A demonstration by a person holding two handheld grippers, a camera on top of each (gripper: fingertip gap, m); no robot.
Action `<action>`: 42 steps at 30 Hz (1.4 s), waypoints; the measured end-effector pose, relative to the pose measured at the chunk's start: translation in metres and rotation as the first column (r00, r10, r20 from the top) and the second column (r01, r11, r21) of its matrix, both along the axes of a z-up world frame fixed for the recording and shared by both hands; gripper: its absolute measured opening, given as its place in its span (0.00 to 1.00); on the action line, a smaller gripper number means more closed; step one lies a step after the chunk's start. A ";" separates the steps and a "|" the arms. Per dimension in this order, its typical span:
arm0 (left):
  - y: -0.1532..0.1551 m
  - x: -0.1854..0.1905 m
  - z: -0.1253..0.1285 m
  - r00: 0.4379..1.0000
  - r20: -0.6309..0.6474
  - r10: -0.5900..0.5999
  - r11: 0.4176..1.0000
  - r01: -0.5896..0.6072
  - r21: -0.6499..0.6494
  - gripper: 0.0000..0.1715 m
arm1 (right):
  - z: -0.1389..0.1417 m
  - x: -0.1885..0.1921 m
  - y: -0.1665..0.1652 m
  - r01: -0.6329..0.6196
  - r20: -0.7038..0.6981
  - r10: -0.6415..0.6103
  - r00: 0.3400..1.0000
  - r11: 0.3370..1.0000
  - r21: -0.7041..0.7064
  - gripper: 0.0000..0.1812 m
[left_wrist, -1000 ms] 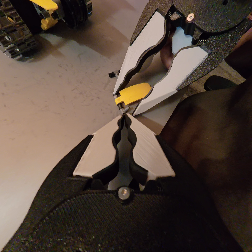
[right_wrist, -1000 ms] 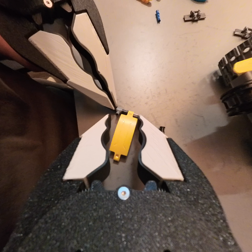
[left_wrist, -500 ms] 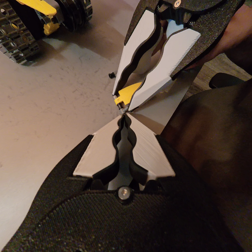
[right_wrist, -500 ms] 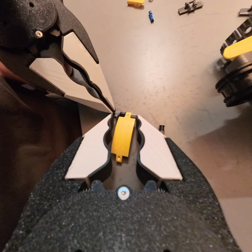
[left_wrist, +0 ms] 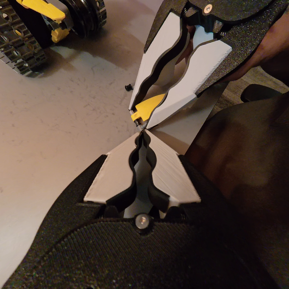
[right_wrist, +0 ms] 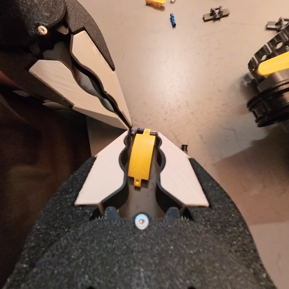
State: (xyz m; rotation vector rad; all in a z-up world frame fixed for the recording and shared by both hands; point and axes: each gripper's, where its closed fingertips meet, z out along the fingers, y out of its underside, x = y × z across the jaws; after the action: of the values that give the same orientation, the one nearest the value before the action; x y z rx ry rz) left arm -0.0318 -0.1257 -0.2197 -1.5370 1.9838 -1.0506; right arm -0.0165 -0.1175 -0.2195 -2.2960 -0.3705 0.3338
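My right gripper [right_wrist: 143, 133] is shut on a curved yellow panel [right_wrist: 141, 158], which lies between its fingers with a thin pin across the tips. The panel also shows in the left wrist view [left_wrist: 148, 107], held by the right gripper [left_wrist: 139, 118]. My left gripper [left_wrist: 142, 133] is shut, its tips pinching a small grey connector [left_wrist: 141, 127] at the end of that pin. In the right wrist view the left gripper [right_wrist: 130, 126] comes in from the upper left and meets the grey connector [right_wrist: 133, 130]. Both are held just above the grey table [left_wrist: 62, 117].
A tracked model with black treads and yellow parts [left_wrist: 23, 39] stands at the far left; it also shows in the right wrist view [right_wrist: 273, 81]. A small black pin [right_wrist: 184, 147] lies beside the right gripper. A blue pin [right_wrist: 172, 18] and dark grey pieces [right_wrist: 216, 13] lie farther off. A person's dark clothing [left_wrist: 234, 156] borders the table edge. My two grippers' fingertips are within a few centimetres of each other.
The right gripper has rocked about the joint with the yellow panel while the left gripper's tips have stayed on the grey connector. Both grips are unchanged.
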 end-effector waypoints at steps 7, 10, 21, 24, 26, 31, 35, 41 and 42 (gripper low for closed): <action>0.000 0.000 0.000 1.000 -0.007 0.002 0.999 -0.003 -0.041 0.00 | 0.000 0.000 0.000 0.018 0.001 -0.018 1.000 1.000 -0.008 0.16; 0.000 0.000 0.000 1.000 -0.014 0.008 0.998 -0.009 -0.057 0.00 | 0.000 0.000 0.000 0.024 -0.005 -0.024 1.000 1.000 -0.016 0.16; 0.000 0.000 0.000 1.000 -0.019 0.010 0.997 -0.012 -0.081 0.00 | 0.000 0.000 0.000 0.028 0.001 -0.028 1.000 0.999 -0.031 0.15; 0.000 0.000 0.000 1.000 -0.019 0.014 0.996 -0.015 -0.093 0.00 | 0.000 0.000 0.000 0.036 -0.007 -0.036 0.999 0.999 -0.034 0.15; 0.000 0.000 0.000 1.000 -0.020 0.017 0.995 -0.018 -0.102 0.00 | 0.000 0.000 0.000 0.039 -0.002 -0.039 0.999 0.999 -0.033 0.15; 0.000 -0.001 0.000 1.000 -0.016 0.024 0.995 -0.025 -0.094 0.00 | 0.000 0.000 0.000 0.050 0.004 -0.050 0.999 0.998 -0.030 0.15; 0.002 -0.001 0.000 0.999 -0.026 0.030 0.993 -0.033 -0.111 0.00 | -0.001 0.000 -0.001 0.064 -0.020 -0.065 0.998 0.997 -0.037 0.16; 0.002 -0.002 0.000 0.999 -0.032 0.036 0.997 -0.038 -0.064 0.00 | -0.002 -0.001 -0.001 0.051 0.021 -0.051 0.998 0.999 -0.017 0.17; 0.002 -0.002 0.000 0.999 -0.029 0.035 0.998 -0.036 -0.046 0.00 | -0.002 -0.001 -0.001 0.050 0.026 -0.050 0.998 0.999 -0.013 0.17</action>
State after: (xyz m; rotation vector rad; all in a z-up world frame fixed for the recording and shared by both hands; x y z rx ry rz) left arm -0.0337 -0.1235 -0.2199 -1.6138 1.9560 -1.0737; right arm -0.0175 -0.1186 -0.2214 -2.3204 -0.3244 0.2824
